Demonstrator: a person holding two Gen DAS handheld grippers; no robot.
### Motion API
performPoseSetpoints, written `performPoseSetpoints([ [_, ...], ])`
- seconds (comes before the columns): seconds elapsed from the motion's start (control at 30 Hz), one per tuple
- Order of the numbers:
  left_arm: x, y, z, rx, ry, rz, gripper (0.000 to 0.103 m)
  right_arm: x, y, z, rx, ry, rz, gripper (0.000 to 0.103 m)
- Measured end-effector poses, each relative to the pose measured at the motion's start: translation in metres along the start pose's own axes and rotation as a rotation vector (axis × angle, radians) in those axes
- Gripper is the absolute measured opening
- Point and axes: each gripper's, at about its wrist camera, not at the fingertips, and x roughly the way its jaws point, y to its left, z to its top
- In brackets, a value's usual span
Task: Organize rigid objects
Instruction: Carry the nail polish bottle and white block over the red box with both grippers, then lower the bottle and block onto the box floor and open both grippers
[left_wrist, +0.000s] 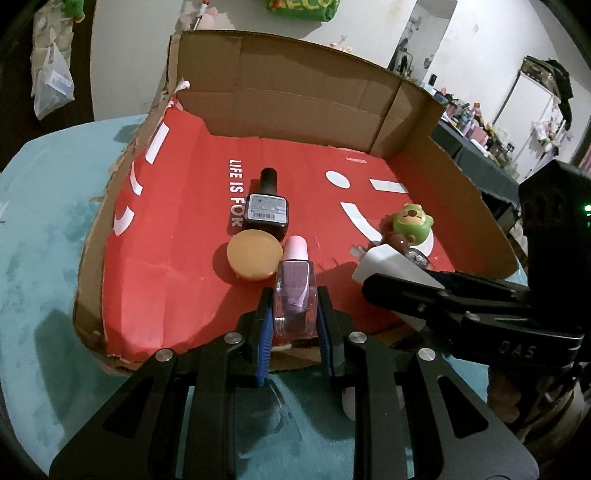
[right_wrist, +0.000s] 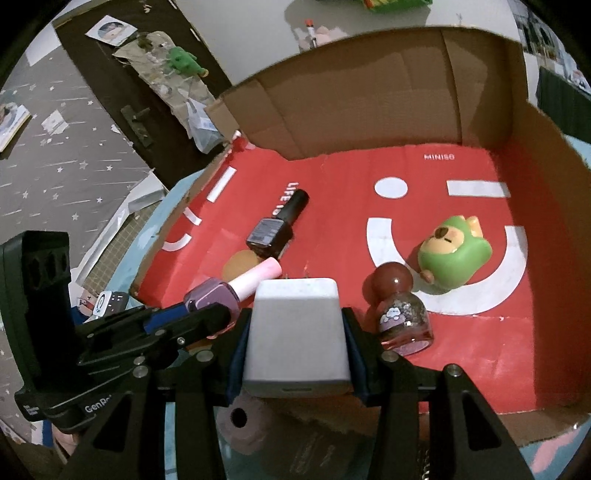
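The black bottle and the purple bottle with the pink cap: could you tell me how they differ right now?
The black bottle lies free on the red floor of the cardboard box; the purple bottle is clamped in the left gripper above the box's near edge. The black bottle is opaque with a black cap and a barcode label; the purple bottle is see-through with a pale pink cap. Both are small, squarish and capped.

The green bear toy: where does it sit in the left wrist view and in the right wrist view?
Left wrist view: the green bear toy is at mid-right, lying on the red box floor just beyond the right gripper.
Right wrist view: it lies right of centre, up and right of the white charger.
Shared landmark: the white smile arc printed on the red floor, beside the toy in both views.
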Motion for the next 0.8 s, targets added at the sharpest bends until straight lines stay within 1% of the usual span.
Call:
performPoseSetpoints([
  [0.1, 0.003, 0.001, 0.003, -0.004, 0.003, -0.001, 0.020, 0.006, -0.005, 0.000, 0.011, 0.014, -0.029, 0.049],
  [0.17, 0.006, 0.001, 0.006, -0.002, 0.004, 0.002, 0.020, 0.005, -0.007, 0.000, 0.000, 0.006, -0.051, 0.049],
  [0.2, 0.007, 0.000, 0.006, 0.001, 0.003, 0.008, 0.020, 0.003, -0.008, 0.000, -0.008, -0.002, -0.082, 0.049],
  [0.33, 0.011, -0.001, 0.010, 0.006, -0.005, 0.022, 0.020, -0.001, -0.018, 0.001, -0.005, -0.027, -0.130, 0.049],
  [0.53, 0.026, 0.004, 0.015, -0.010, 0.007, 0.041, 0.020, -0.008, -0.027, 0.005, -0.021, -0.088, -0.267, 0.049],
  [0.63, 0.030, 0.006, 0.017, -0.013, 0.002, 0.057, 0.020, -0.013, -0.033, 0.008, -0.021, -0.115, -0.316, 0.049],
  [0.8, 0.031, 0.007, 0.018, -0.016, 0.002, 0.054, 0.020, -0.011, -0.038, 0.008, -0.008, -0.098, -0.303, 0.049],
])
